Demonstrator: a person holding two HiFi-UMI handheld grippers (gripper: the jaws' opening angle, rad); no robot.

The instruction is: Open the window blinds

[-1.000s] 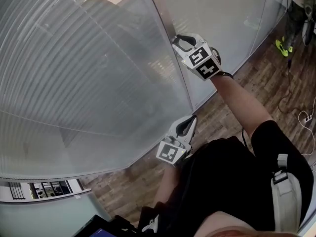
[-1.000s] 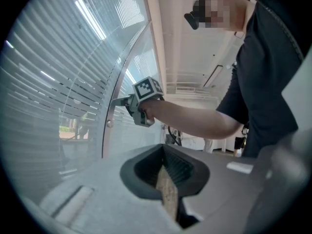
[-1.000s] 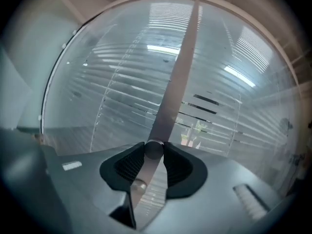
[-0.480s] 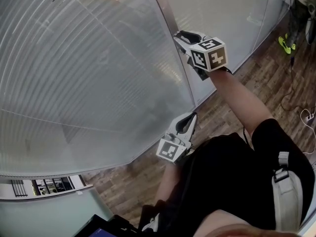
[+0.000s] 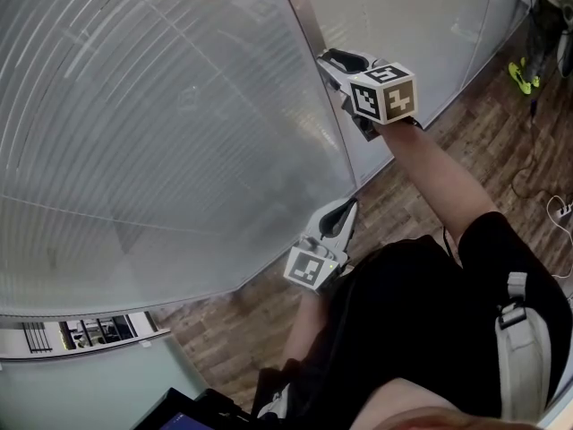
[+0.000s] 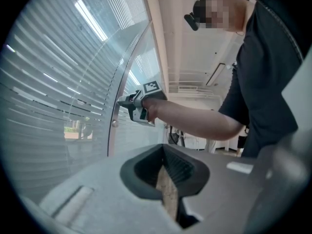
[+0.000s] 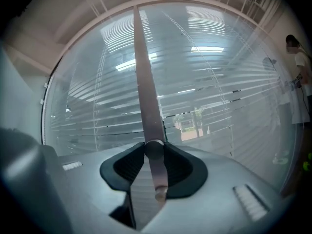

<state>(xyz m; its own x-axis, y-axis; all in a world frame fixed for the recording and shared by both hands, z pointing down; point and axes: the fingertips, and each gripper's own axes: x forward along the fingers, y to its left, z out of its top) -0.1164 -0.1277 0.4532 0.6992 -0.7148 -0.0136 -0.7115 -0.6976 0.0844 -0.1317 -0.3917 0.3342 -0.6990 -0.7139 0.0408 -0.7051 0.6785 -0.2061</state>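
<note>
At the window frame [image 5: 304, 16]: R gripper [image 5: 329, 72] clamped on tilt knob [image 7: 155, 150]; L gripper [image 5: 346, 209] closed, empty. Blinds [image 5: 161, 133] partly tilted, gaps few; more turning prob. needed.

Bystander [image 5: 548, 21] cut at the top-right corner — legs and shoes only, knob [image 7: 155, 165] hidden behind the right gripper [image 5: 324, 61] from above
</note>
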